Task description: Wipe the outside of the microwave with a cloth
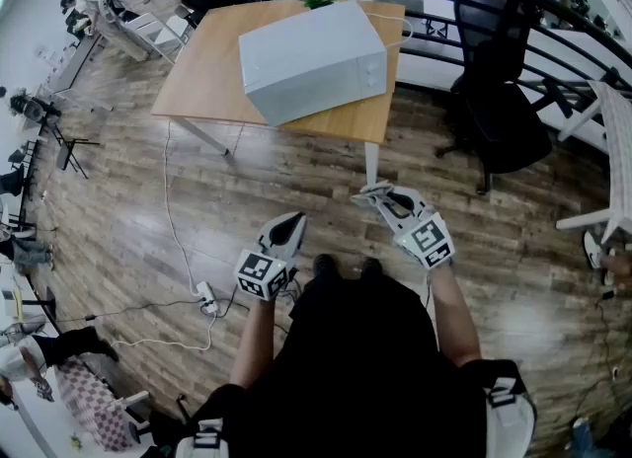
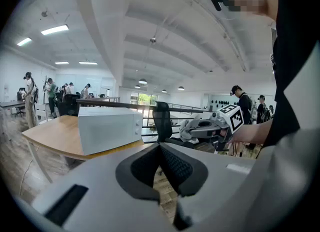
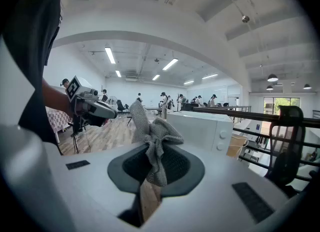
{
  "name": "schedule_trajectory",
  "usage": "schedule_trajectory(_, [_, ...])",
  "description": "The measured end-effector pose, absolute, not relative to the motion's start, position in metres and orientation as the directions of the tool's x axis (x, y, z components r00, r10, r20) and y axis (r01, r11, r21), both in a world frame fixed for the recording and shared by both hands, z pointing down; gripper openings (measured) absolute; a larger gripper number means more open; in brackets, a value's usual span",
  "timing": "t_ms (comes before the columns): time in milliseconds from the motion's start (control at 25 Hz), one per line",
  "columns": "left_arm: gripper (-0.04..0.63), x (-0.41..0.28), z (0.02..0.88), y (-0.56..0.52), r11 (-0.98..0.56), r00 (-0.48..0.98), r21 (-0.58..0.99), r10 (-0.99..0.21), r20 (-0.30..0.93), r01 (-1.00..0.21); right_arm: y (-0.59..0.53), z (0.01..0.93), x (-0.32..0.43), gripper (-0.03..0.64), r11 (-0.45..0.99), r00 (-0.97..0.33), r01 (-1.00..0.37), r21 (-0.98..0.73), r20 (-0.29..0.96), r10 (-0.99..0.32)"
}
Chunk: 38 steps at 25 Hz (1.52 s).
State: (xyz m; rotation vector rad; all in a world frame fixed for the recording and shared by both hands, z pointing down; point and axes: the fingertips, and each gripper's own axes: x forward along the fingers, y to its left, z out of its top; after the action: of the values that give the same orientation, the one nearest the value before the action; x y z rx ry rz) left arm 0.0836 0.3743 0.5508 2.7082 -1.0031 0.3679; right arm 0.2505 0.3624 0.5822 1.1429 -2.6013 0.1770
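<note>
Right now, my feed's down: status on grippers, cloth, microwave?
Right gripper shut on cloth. Left gripper shut, empty. Microwave on table ahead, not yet touched. Chair beside table, off the line.

Right gripper: clamped on the grey cloth.
Microwave: white, just beyond, right of the cloth.
Left gripper: raised, at left.

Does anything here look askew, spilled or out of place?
Only small things. The microwave sits turned at an angle to the edges of the wooden table, one corner close to the near edge. A white cable trails loose over the floor to a power strip. Nothing looks spilled or damaged.
</note>
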Motion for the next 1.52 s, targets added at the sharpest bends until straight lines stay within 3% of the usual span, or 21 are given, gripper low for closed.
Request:
schedule_trajectory(960, [0.000,0.062,0.563,0.351,-0.717,0.719,0.152,-0.611,0.332,-0.680,0.334,0.598,0.231,0.038,0.674,-0.638,-0.738,-0.017,0.345,-0.689])
schedule_trajectory(1520, [0.000,-0.024,0.589,0.244,-0.737,0.751,0.198,-0.567,0.340,-0.646,0.241,0.614,0.160,0.038,0.638,-0.588,-0.770,-0.026,0.417,-0.693])
